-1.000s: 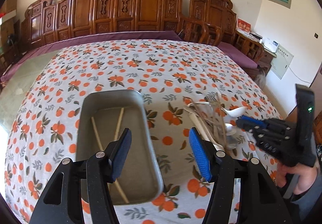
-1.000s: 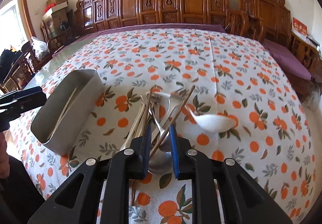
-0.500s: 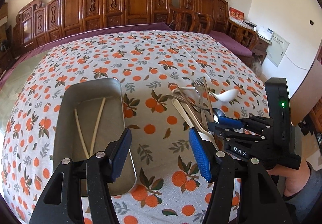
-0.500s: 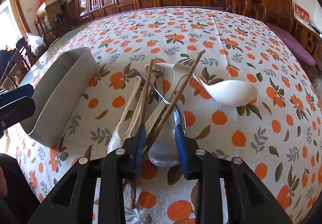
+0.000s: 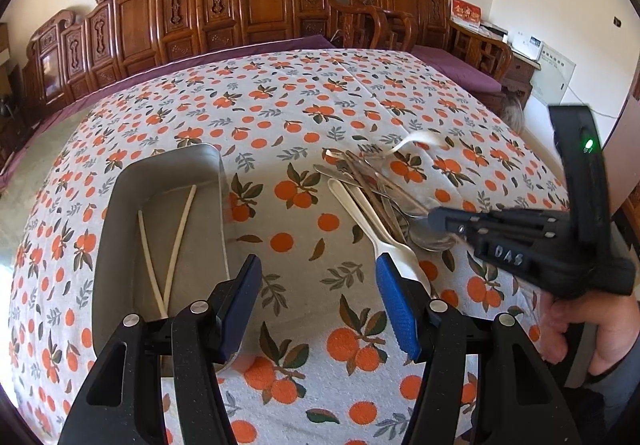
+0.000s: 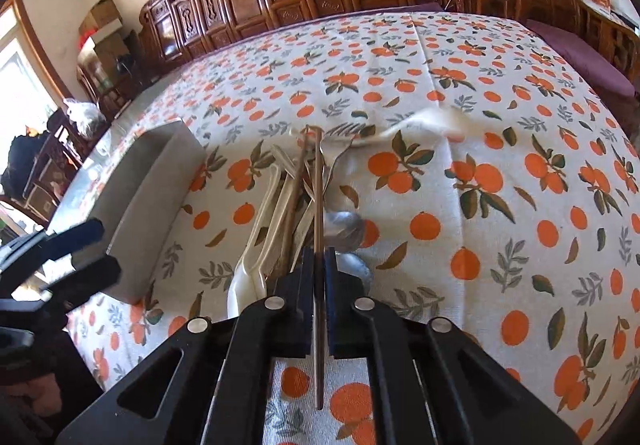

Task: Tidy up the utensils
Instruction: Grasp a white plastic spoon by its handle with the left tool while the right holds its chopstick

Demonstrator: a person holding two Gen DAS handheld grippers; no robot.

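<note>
A heap of utensils (image 6: 304,197) lies on the orange-print tablecloth: white plastic spoons (image 6: 260,229), metal spoons (image 6: 344,229), a fork (image 6: 340,149) and two brown chopsticks. My right gripper (image 6: 319,257) is shut on one brown chopstick (image 6: 318,185), which runs straight between the pads and sticks out behind them. The left wrist view shows the right gripper (image 5: 436,217) tip down in the heap (image 5: 380,197). My left gripper (image 5: 318,277) hangs open over bare cloth between the heap and a metal tray (image 5: 120,213). That tray holds two pale chopsticks (image 5: 176,245).
A white ceramic spoon (image 6: 432,121) lies blurred at the far end of the heap. A hand (image 5: 592,329) grips the right gripper's handle at the table's right edge. Carved wooden chairs (image 5: 260,5) line the far side. The tray (image 6: 152,197) stands left of the heap.
The right jaws closed onto the brown chopstick, which swung into line with the fingers. The white ceramic spoon shifted away. The left gripper drifted lower, still open.
</note>
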